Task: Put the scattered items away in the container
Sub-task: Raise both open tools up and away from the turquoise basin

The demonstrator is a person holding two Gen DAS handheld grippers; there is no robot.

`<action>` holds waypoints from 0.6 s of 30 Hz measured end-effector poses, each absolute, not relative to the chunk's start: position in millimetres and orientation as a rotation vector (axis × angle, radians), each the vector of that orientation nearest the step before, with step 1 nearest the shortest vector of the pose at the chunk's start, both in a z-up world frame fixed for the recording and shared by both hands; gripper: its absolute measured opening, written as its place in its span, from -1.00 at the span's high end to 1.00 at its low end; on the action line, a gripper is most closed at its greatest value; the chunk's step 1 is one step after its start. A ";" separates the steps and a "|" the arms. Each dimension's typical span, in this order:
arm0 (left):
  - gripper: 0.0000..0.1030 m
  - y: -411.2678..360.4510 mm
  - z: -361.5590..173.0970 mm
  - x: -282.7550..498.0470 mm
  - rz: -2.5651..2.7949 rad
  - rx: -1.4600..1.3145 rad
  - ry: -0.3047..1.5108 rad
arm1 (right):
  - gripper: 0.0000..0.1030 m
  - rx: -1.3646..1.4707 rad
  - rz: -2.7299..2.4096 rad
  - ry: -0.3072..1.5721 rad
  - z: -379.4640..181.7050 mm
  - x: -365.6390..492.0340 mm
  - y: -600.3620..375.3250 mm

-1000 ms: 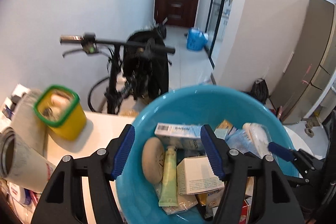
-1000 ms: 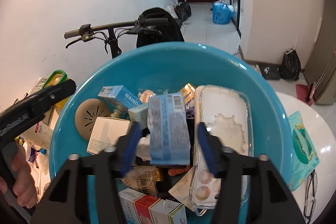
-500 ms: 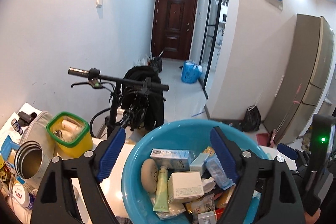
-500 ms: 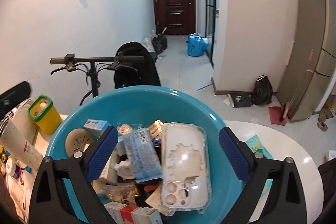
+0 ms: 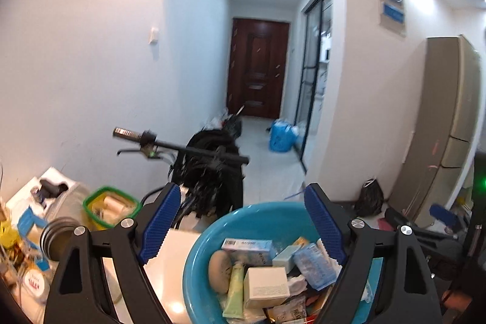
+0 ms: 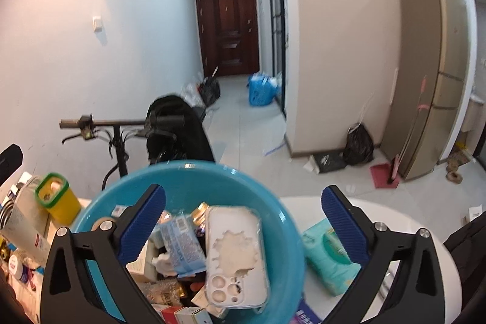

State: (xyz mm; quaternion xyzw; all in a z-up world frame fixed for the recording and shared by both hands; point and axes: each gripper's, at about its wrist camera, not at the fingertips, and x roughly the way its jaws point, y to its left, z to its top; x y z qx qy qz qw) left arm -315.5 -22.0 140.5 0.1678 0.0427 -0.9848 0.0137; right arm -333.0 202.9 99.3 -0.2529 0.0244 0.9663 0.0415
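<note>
Right of the blue basin (image 6: pixel 282 236), a green wipes pack (image 6: pixel 326 260) lay on the counter (image 6: pixel 410 236), long axis running away from the camera, nearest the right hand-held gripper (image 6: pixel 243 228) (jaws opening, empty). Left hand-held gripper (image 5: pixel 243 222) likewise opening, empty. Basin held a phone case (image 6: pixel 232 254), boxes and packets.

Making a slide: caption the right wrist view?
Opening right gripper above blue basin holding a clear phone case.

The blue basin (image 6: pixel 282 220) is heaped full. Clutter crowds the counter (image 5: pixel 179 245) left of it, with a wipes pack (image 6: pixel 326 257) just right; bare counter lies between.
</note>
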 end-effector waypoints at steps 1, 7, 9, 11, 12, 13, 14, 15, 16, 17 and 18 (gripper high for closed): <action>-0.81 -19.7 142.9 -312.9 -3.067 0.501 0.090 | -0.98 -0.746 2.961 0.060 104.0 -328.6 202.9; -1.00 -2.7 158.0 -284.1 -3.009 0.275 -0.126 | -0.98 -0.579 3.061 0.075 128.4 -303.8 203.6; -1.00 -5.8 162.1 -277.1 -3.050 0.260 -0.078 | -0.98 -0.531 3.076 0.062 135.0 -296.4 201.7; -1.00 -11.3 167.2 -274.5 -3.107 0.304 0.000 | -0.98 -0.482 3.085 0.050 141.2 -287.9 199.8; -1.00 -11.6 168.8 -272.4 -3.118 0.325 0.018 | -0.98 -0.458 3.087 0.048 144.8 -283.1 199.3; -1.00 -14.4 170.7 -271.1 -3.115 0.336 0.047 | -0.98 -0.434 3.090 0.051 148.0 -278.7 199.3; -1.00 -16.3 172.2 -269.0 -3.104 0.326 0.063 | -0.98 -0.410 3.095 0.056 151.1 -274.1 199.8; -1.00 -16.7 174.0 -266.3 -3.095 0.309 0.058 | -0.99 -0.382 3.101 0.061 154.6 -268.6 200.4; -1.00 -16.0 175.6 -264.1 -3.093 0.296 0.043 | -0.99 -0.357 3.107 0.062 157.8 -263.9 201.0; -1.00 -15.4 177.5 -260.9 -3.093 0.278 0.026 | -0.99 -0.326 3.114 0.060 161.3 -258.2 201.0; -1.00 -15.0 178.7 -257.1 -3.094 0.266 0.025 | -0.98 -0.298 3.121 0.054 163.8 -253.4 200.7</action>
